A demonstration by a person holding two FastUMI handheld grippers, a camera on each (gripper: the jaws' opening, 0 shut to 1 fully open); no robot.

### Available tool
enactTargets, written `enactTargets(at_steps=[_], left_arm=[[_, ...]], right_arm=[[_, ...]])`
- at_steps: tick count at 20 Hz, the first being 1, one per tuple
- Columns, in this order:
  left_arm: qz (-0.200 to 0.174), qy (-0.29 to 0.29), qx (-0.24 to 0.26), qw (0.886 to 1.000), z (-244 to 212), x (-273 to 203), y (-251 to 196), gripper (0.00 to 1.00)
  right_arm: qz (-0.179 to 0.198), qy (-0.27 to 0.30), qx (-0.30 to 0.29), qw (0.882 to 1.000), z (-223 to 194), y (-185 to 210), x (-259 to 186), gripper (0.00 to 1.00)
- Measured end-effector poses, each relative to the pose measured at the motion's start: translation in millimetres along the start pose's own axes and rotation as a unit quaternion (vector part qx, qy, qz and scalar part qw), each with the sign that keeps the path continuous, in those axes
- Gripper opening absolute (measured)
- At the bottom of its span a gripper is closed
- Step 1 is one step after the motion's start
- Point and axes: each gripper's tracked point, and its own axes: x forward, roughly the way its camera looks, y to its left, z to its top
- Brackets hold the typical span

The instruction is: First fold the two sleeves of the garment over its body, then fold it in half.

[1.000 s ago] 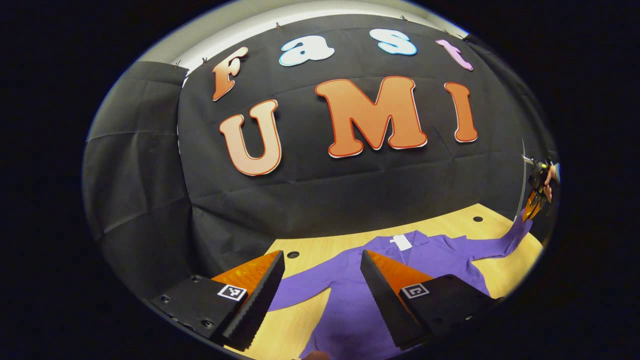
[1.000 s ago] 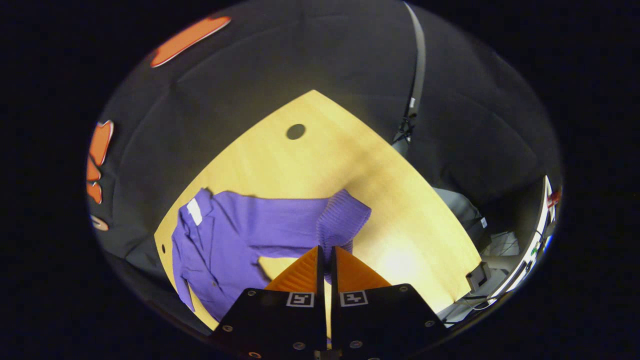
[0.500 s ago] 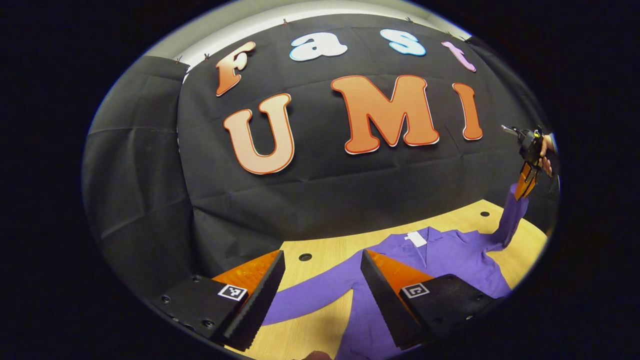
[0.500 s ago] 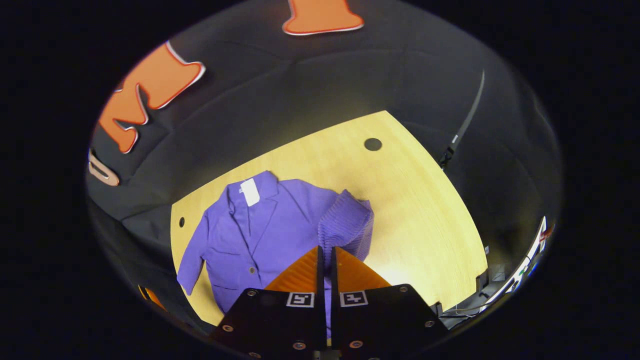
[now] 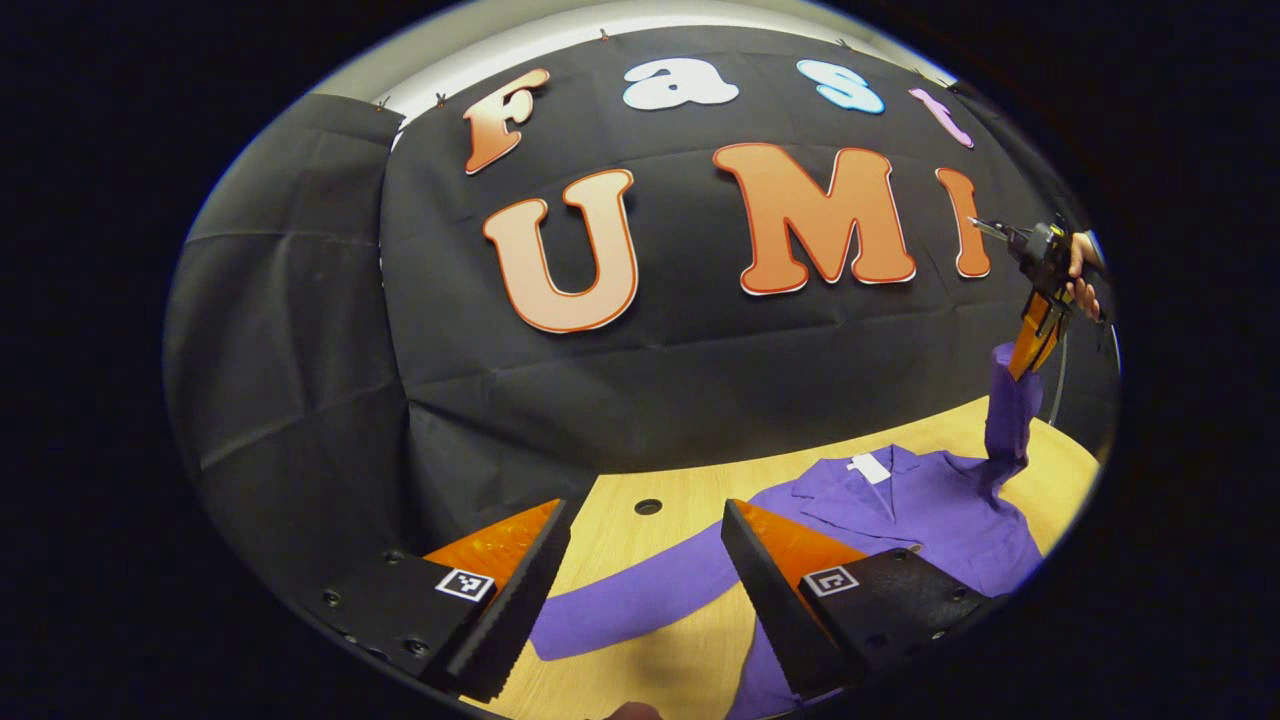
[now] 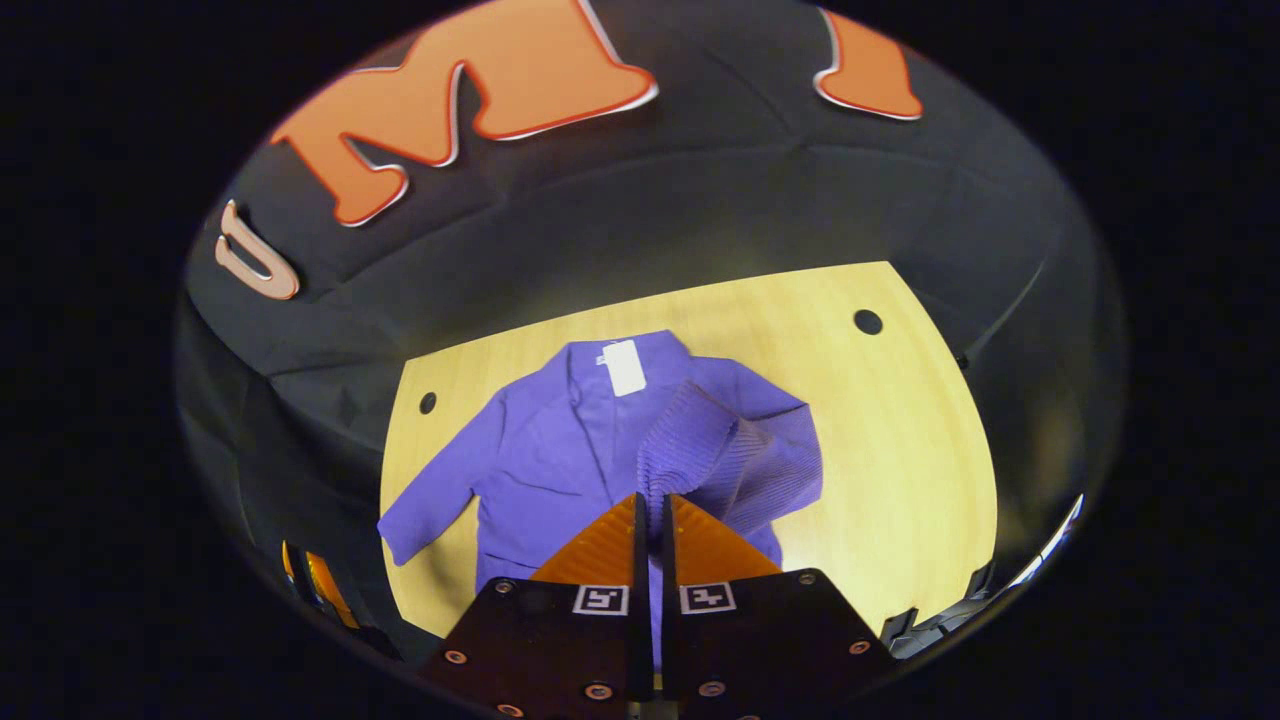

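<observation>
A purple jacket [image 6: 550, 450] lies flat on the wooden table [image 6: 900, 440], collar and white tag [image 6: 625, 367] towards the wall. My right gripper [image 6: 651, 503] is shut on the ribbed cuff of one sleeve [image 6: 700, 450] and holds it up above the jacket's body. In the left gripper view that right gripper [image 5: 1032, 340], held by a hand [image 5: 1082, 278], hangs the sleeve [image 5: 1008, 410] upright over the jacket [image 5: 920, 510]. My left gripper [image 5: 645, 515] is open above the table's near edge, with the other sleeve [image 5: 640, 600] lying flat below its fingers.
The table has small round holes [image 6: 868, 322] [image 6: 428, 403] near its back corners, and one hole [image 5: 648, 507] shows between my left fingers. Black cloth walls stand close behind the table. Bare wood lies to the right of the jacket.
My right gripper has lifted the sleeve higher and carried it inward over the jacket's body. My left gripper has stayed open, drifting left relative to the garment.
</observation>
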Motion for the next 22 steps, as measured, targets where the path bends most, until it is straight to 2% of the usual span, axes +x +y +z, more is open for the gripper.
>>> enactTargets(at_steps=[7, 11, 13, 14, 15, 16, 17, 18, 19, 20, 21, 22], left_arm=[[0.021, 0.009, 0.012, 1.000, -20, 16, 57, 0.96], [0.036, 0.018, 0.012, 0.999, -30, 23, 79, 0.96], [0.041, 0.028, 0.007, 0.999, -39, 27, 86, 0.96], [0.042, 0.034, 0.005, 0.999, -43, 29, 87, 0.96], [0.042, 0.041, 0.003, 0.998, -48, 32, 88, 0.96], [0.043, 0.046, 0.002, 0.998, -51, 37, 88, 0.96], [0.042, 0.052, 0.000, 0.998, -56, 41, 90, 0.96], [0.043, 0.055, -0.001, 0.998, -58, 45, 91, 0.96], [0.042, 0.059, -0.003, 0.997, -60, 48, 92, 0.96], [0.042, 0.065, -0.007, 0.997, -61, 54, 92, 0.96], [0.040, 0.075, -0.012, 0.996, -65, 60, 92, 0.96], [0.038, 0.087, -0.018, 0.995, -69, 67, 92, 0.96]], right_arm=[[0.045, 0.009, -0.018, 0.999, -2, 101, 31, 0.04], [0.064, 0.008, -0.031, 0.997, -2, 141, 49, 0.04], [0.087, 0.009, -0.016, 0.996, -4, 160, 49, 0.06], [0.104, 0.008, -0.013, 0.995, -4, 168, 50, 0.02], [0.113, 0.000, -0.015, 0.993, -2, 172, 49, 0.25], [0.118, -0.010, -0.020, 0.993, 0, 173, 47, 0.27], [0.117, -0.017, -0.025, 0.993, 1, 171, 41, 0.55], [0.111, -0.029, -0.030, 0.993, 3, 165, 36, 0.48], [0.104, -0.044, -0.036, 0.993, 7, 157, 29, 0.62], [0.098, -0.062, -0.040, 0.992, 15, 151, 22, 0.69], [0.095, -0.082, -0.042, 0.991, 19, 146, 15, 0.63], [0.091, -0.101, -0.039, 0.990, 23, 139, 4, 0.70]])
